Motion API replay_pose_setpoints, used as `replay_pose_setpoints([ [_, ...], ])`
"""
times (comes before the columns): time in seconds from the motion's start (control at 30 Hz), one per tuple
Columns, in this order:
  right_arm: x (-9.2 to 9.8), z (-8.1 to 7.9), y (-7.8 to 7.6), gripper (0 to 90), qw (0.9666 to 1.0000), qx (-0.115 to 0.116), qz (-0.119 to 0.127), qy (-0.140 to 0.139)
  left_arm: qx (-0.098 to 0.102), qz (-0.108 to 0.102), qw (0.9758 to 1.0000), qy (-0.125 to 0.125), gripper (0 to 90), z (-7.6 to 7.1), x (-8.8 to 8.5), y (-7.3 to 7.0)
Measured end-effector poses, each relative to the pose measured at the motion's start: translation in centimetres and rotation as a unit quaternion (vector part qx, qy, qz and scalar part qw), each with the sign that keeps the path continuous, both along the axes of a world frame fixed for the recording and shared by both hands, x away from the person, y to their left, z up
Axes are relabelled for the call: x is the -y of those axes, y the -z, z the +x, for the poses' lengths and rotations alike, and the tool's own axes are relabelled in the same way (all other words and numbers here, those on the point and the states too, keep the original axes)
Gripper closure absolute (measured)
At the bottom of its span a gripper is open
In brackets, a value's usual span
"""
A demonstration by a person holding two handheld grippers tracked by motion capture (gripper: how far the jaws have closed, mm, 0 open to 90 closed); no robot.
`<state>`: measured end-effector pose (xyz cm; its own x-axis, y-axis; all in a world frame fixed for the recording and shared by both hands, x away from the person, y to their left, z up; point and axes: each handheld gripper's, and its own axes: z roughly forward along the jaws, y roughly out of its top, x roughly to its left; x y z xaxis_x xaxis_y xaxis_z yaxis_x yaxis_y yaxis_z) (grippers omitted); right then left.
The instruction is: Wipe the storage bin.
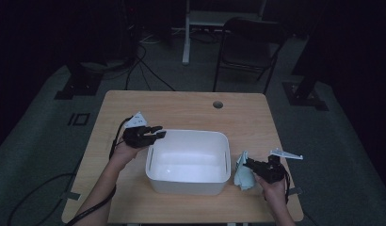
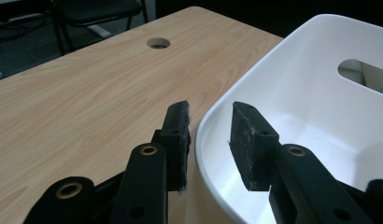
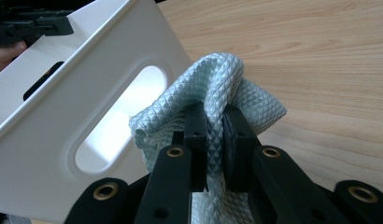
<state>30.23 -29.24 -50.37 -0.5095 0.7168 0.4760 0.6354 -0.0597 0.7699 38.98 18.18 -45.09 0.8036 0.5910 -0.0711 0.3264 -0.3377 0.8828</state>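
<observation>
Right gripper [image 3: 216,121] clenched on a fold of pale blue cloth [image 3: 227,79], pinched tight between both pads, rest of the fabric bunched above and hanging below, off the table [image 3: 320,56], just beside the right end of the white tub [image 3: 63,107]. Left gripper [image 2: 210,135] released, jaws astride the tub's left rim, one pad outside the wall and one inside, neither quite pressing on the plastic as far as can be told. Likely next: steadying the tub and bringing the cloth over into it. Risks, as judged from here: with no real hold on the left rim, could shove the light tub across the smooth tabletop once the cloth brushes or drags against it; might tip it if the left jaws close and pull on one edge alone. Only a narrow fold gripped on the right, so could slip free under a tug or a snag on the rim or in the handle slot [image 3: 119,116], and drop onto the table short of the tub. Loose hanging end could also catch the tub's wall on the way over and fall outside. Trailing cables could foul a forearm on a wide swing. Count: two grippers, one in each hand; one cloth; one tub, empty, with two handle slots, one at each end; one table with one round hole [image 2: 158,43]; one chair [image 1: 247,42] beyond it.
</observation>
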Motion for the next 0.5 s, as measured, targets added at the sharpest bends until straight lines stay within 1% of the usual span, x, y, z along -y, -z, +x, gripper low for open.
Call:
replay_pose_setpoints([
  [0.03,0.0,0.0,0.0,82.1,1.0000,0.000,-0.001,0.000,-0.004,-0.003,1.0000,0.005,68.5,0.2,0.1,0.0],
  [0.1,0.1,0.0,0.1,82.1,1.0000,-0.002,-0.001,0.000,-0.005,-0.001,1.0000,0.005,73.5,0.4,0.3,0.0],
  [0.27,0.2,0.1,0.3,82.1,1.0000,-0.004,-0.002,0.001,-0.005,-0.001,1.0000,0.004,77.3,0.3,0.1,0.0],
  [0.37,0.3,0.1,0.3,82.1,1.0000,-0.004,-0.003,0.003,-0.004,-0.001,1.0000,-0.008,79.8,-0.4,-0.5,0.1],
  [0.4,0.3,0.1,0.3,82.1,1.0000,-0.004,-0.003,0.003,-0.005,-0.002,0.9999,-0.010,80.8,-0.7,-0.7,0.1],
  [0.5,0.2,0.1,0.3,82.1,1.0000,-0.004,-0.003,0.004,0.000,0.004,0.9999,-0.013,82.5,-1.4,-0.9,0.1],
])
